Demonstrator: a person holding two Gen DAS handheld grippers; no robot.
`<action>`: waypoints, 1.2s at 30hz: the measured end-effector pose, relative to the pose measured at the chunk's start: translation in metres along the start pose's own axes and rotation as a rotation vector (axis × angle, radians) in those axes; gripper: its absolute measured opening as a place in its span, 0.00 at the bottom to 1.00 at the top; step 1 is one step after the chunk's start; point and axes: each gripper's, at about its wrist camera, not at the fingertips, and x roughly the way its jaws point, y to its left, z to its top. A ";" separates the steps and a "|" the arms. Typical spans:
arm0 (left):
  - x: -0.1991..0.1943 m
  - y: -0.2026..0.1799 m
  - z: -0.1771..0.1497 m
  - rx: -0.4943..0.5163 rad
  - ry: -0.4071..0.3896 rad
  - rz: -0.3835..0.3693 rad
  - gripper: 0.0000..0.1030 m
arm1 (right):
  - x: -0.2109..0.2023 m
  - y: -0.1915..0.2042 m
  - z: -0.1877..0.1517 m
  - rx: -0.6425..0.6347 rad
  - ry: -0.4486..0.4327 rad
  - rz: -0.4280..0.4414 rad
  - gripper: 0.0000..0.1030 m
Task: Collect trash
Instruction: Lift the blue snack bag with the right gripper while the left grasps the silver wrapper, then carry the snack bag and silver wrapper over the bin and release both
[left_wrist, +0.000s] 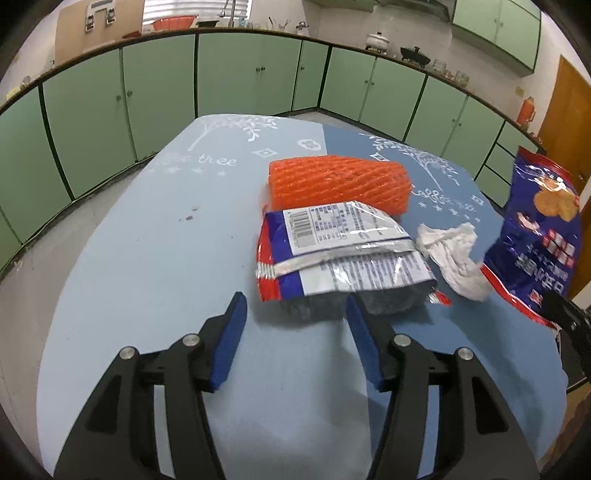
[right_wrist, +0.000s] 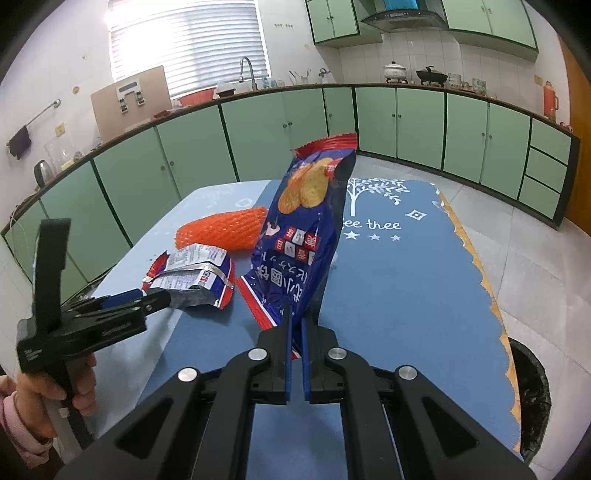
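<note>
Right gripper (right_wrist: 295, 314) clamps blue snack bag (right_wrist: 299, 236) upright above table (right_wrist: 406, 295); left gripper (left_wrist: 295, 306) wide open at silver wrapper (left_wrist: 332, 251).

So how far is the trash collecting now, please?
Nothing looks binned yet. In hand: the right gripper is shut on the blue crinkly snack bag, lifted off the blue table mat. The open left gripper faces the flattened red-and-white foil wrapper. Left on the table: that wrapper, the orange foam fruit net and the crumpled white tissue. A dark bin stands beside the table.
</note>
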 end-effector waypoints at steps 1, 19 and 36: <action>0.004 0.001 0.002 -0.009 0.006 -0.001 0.54 | 0.001 -0.001 0.001 0.001 0.002 0.000 0.04; -0.037 -0.004 0.009 -0.039 -0.101 -0.027 0.06 | -0.006 -0.009 0.003 0.010 -0.009 -0.019 0.04; -0.078 -0.108 0.000 0.139 -0.175 -0.187 0.06 | -0.069 -0.063 -0.008 0.080 -0.068 -0.127 0.04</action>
